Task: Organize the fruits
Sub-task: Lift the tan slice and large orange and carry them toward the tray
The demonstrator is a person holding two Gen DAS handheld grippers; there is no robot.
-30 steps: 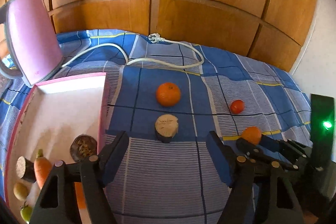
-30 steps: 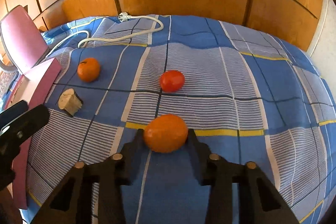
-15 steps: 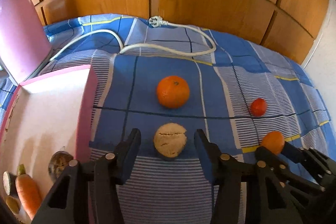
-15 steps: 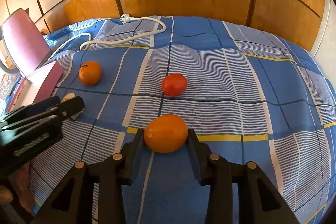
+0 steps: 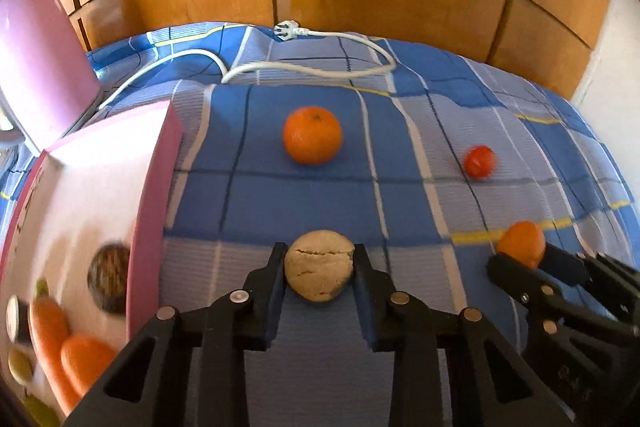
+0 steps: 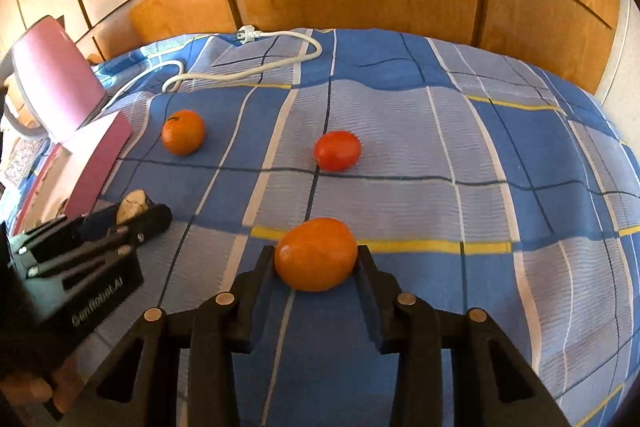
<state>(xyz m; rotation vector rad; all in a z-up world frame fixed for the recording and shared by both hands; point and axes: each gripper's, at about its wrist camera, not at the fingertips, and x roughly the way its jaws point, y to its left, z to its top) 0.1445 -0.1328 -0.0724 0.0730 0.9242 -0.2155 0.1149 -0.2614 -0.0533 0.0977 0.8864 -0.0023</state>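
Left gripper [image 5: 319,269]: jaws have just been closing, pads now against both sides of the tan cut fruit piece [image 5: 319,271] on the blue checked bedspread [image 5: 400,211].
Right gripper [image 6: 316,259]: clamped on the oval orange fruit [image 6: 316,254].
Loose fruit: mandarin [image 5: 312,135], red fruit [image 5: 479,161], well apart.
Pink box [image 5: 154,211]: left of the cut piece.

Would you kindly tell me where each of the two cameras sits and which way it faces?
Left wrist: on the left gripper, looking forward and down across the blue checked bedspread; its jaws, just closing, clamp a beige cut piece; pink box left.
Right wrist: on the right gripper, facing likewise; its jaws grip an oval orange fruit.
Shared: round orange, red fruit, white cable, and each other's gripper.
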